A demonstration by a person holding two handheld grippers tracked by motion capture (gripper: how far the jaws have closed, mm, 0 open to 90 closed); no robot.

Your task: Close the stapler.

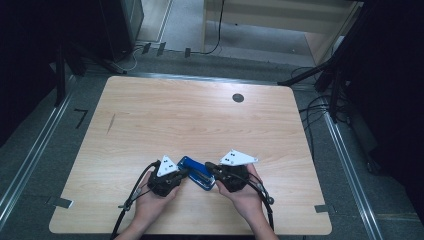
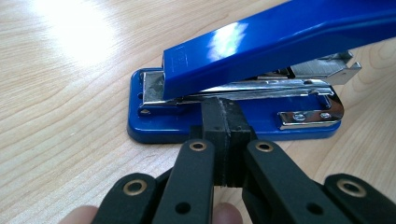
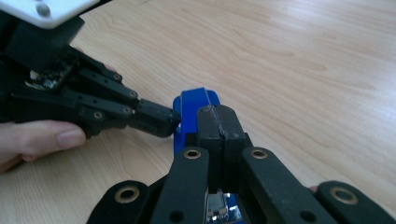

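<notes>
Now you brace the blue stapler, near the table edge, w/ left gripper clenched empty against its base, right gripper (also clenched) atop; next, press down steadily.

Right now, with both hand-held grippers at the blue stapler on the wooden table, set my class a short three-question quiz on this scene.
1. True or false: the top arm of the blue metal-and-plastic stapler is lifted off its base.
2. How do the jaws of the left gripper stand? A) wide open B) shut together C) clamped around the stapler's arm
3. In the high view, which round dark mark lies far from the hands on the pale wooden table?

Key: 1 true; 2 B; 3 the small dark disc near the far edge. The right gripper is likewise shut, over the stapler's end.
</notes>
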